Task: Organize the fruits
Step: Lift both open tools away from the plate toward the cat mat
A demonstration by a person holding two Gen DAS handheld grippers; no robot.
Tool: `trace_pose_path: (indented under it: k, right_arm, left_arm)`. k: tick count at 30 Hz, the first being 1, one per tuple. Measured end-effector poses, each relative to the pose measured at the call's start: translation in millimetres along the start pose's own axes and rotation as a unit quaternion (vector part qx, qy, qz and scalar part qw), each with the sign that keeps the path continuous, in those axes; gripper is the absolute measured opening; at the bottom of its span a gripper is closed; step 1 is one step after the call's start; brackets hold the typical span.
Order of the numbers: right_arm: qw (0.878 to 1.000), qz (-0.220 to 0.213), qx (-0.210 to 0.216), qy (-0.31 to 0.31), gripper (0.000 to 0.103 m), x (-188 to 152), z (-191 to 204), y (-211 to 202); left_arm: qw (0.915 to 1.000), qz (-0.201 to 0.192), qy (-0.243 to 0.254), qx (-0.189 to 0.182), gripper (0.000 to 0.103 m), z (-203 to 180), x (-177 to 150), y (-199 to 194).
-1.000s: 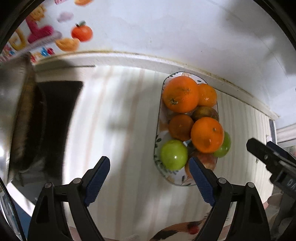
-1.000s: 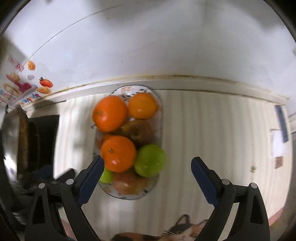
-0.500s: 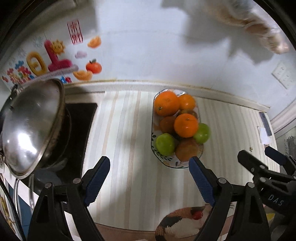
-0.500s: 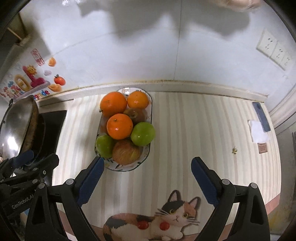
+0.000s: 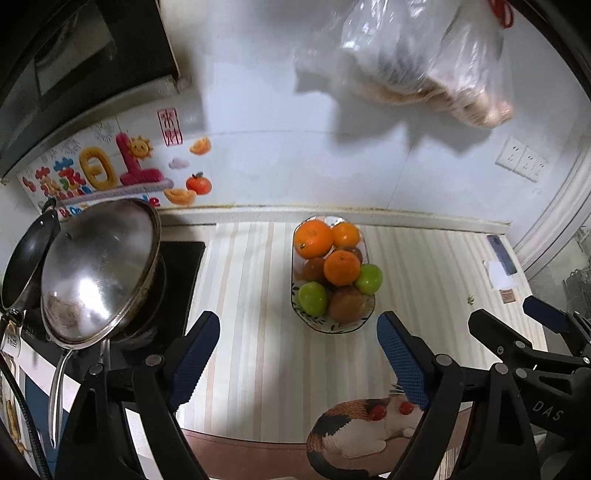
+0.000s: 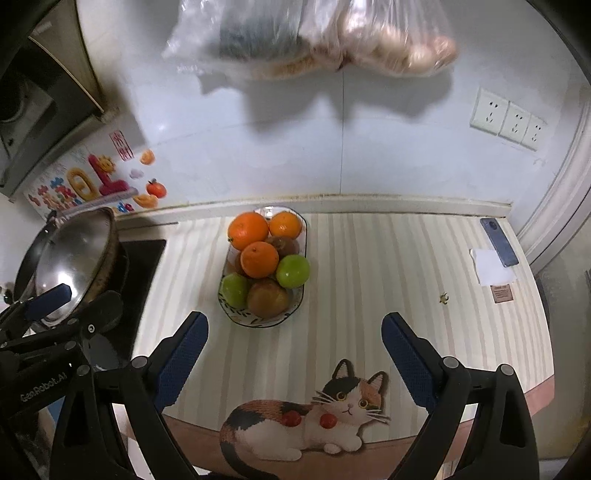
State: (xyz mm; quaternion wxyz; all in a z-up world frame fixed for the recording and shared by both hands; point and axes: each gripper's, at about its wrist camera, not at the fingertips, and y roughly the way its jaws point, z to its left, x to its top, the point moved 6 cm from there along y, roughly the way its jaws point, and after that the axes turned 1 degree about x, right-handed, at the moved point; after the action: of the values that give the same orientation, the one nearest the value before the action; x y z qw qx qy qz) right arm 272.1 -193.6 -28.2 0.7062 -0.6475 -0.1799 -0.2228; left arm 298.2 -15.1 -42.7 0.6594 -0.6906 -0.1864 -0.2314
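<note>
An oval patterned dish (image 5: 332, 328) stands on the striped counter near the back wall. It is heaped with oranges (image 5: 313, 238), green apples (image 5: 313, 298) and brownish fruit (image 5: 347, 302). My left gripper (image 5: 296, 328) hangs open, high above the counter in front of the dish, with nothing between its blue pads. The right wrist view shows the same dish (image 6: 258, 321), oranges (image 6: 259, 258) and a green apple (image 6: 293, 271). My right gripper (image 6: 294, 326) is also open and holds nothing, high in front of the dish. Each gripper shows at the edge of the other's view.
A wok under a steel lid (image 5: 99, 269) sits on the black stove at the left. A plastic bag (image 6: 314, 33) hangs on the wall above. A phone (image 6: 498, 242) and paper (image 6: 493, 269) lie at the right. A cat picture (image 6: 306, 417) marks the counter's front edge.
Both grippers have risen and drawn back from the dish, which now looks smaller and farther off. The wok, hanging bag and cat picture have come into view. Both stay open.
</note>
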Motion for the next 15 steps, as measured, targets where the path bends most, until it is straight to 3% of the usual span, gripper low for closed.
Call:
trace_pose_path:
  k: [7, 13, 15]
  right_arm:
    - [1.0, -0.026, 0.005, -0.001, 0.097, -2, 7, -35]
    - [1.0, -0.018, 0.014, 0.018, 0.097, -8, -1, -36]
    - [0.999, 0.001, 0.018, 0.035, 0.098, -16, -12, -24]
  left_arm:
    - [0.9999, -0.014, -0.002, -0.01, 0.087, 0, -5, -24]
    - [0.9996, -0.01, -0.016, -0.02, 0.088, 3, -8, -23]
    - [0.9998, 0.0, -0.011, -0.017, 0.1, 1, -11, -14]
